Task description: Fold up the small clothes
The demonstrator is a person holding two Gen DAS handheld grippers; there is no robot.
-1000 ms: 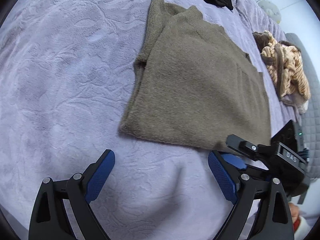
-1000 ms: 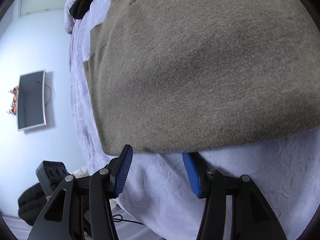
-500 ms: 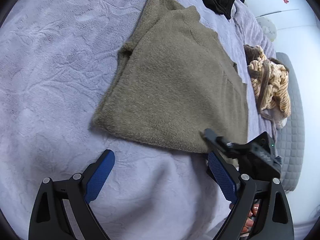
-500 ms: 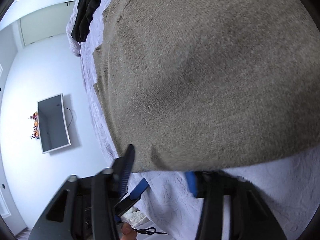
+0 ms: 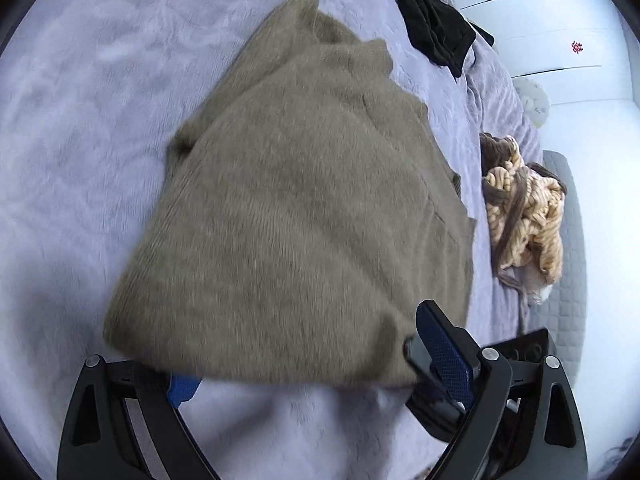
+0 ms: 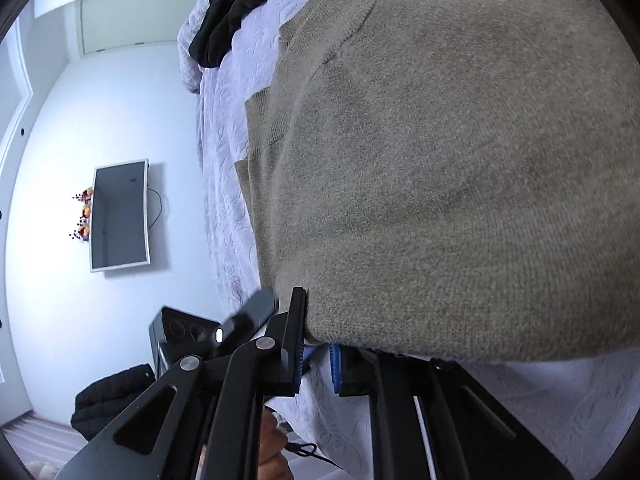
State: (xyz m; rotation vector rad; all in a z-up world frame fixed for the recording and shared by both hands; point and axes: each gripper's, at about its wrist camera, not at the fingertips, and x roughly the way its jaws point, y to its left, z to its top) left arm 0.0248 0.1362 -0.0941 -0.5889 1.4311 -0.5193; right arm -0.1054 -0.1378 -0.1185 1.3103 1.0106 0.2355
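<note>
An olive-brown knit sweater lies on the lavender bedspread, its sleeve folded in at the left. My left gripper is open at the sweater's near hem, and the hem drapes over its left finger. In the right wrist view the sweater fills most of the frame. My right gripper has its jaws nearly together on the sweater's near corner, which is slightly lifted off the bed.
A black garment lies at the far end of the bed. A tan and brown striped garment is bunched at the right edge. The bed's edge, a white wall, a wall screen and a dark bundle lie to the left in the right wrist view.
Both grippers moved forward to the sweater's near hem. The right gripper's jaws closed on the corner. The hem now overlaps the left gripper's left finger.
</note>
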